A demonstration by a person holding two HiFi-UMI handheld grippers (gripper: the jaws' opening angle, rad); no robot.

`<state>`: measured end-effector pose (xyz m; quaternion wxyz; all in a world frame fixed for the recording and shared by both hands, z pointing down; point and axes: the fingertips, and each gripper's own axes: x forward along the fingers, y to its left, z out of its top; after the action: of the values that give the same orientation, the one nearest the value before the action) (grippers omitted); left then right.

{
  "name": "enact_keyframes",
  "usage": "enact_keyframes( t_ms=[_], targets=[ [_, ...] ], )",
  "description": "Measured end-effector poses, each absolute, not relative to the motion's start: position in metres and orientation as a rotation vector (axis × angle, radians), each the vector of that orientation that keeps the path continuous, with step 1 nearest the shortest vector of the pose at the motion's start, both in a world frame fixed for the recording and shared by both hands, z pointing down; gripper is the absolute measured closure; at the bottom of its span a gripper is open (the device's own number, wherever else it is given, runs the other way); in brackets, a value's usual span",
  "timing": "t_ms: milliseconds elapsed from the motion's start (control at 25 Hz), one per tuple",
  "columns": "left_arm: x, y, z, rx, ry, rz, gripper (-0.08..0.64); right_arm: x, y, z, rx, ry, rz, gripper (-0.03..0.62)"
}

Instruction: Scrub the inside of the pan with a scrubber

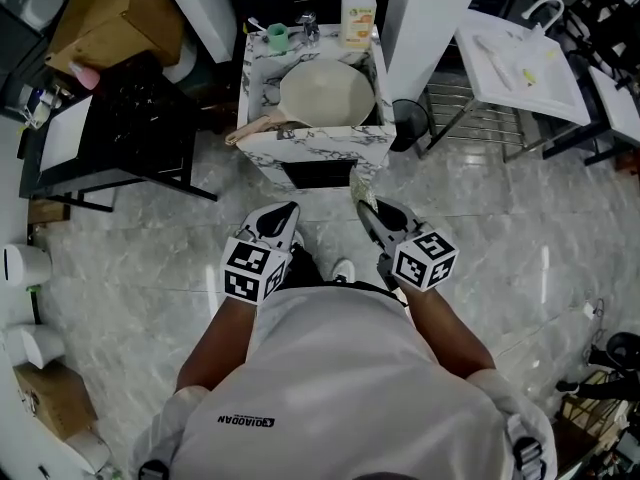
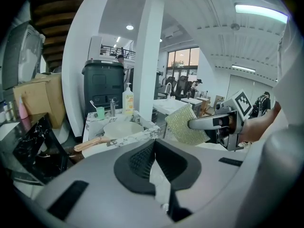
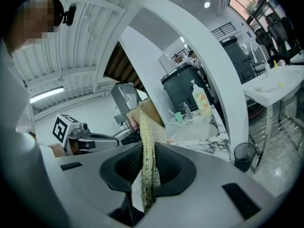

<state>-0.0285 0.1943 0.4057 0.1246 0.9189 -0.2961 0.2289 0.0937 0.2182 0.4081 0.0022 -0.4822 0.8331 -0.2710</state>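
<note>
Approach step: my right claw (image 3: 148,172) grips the scrubber (image 3: 150,137), left claw (image 2: 155,161) clenched empty; next I must reach the pan (image 1: 327,93) ahead

One pan (image 1: 327,93) is being counted inside the sink (image 1: 315,144), one bottle (image 1: 358,13) and one cup (image 1: 277,36) behind the sink, one bin (image 1: 410,124) right of the sink, one scrubber (image 3: 148,141) in front of it.

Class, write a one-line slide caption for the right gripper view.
Right tool clamps a gold mesh scrubber upright, the pan sitting in the marble sink unit beyond.
</note>
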Motion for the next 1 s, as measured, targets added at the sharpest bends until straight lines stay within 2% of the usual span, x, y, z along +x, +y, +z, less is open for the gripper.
enact_keyframes(
  t_ms=[360, 1000],
  targets=[
    [-0.025, 0.142, 0.429, 2.737, -0.839, 0.776, 0.546, 0.094, 0.168, 0.420, -1.552, 2.634, -0.833, 0.518],
    [-0.013, -0.018, 0.431, 2.820, -0.732, 0.828, 0.546, 0.098, 0.015, 0.426, -1.670, 2.627, -0.886, 0.518]
  ],
)
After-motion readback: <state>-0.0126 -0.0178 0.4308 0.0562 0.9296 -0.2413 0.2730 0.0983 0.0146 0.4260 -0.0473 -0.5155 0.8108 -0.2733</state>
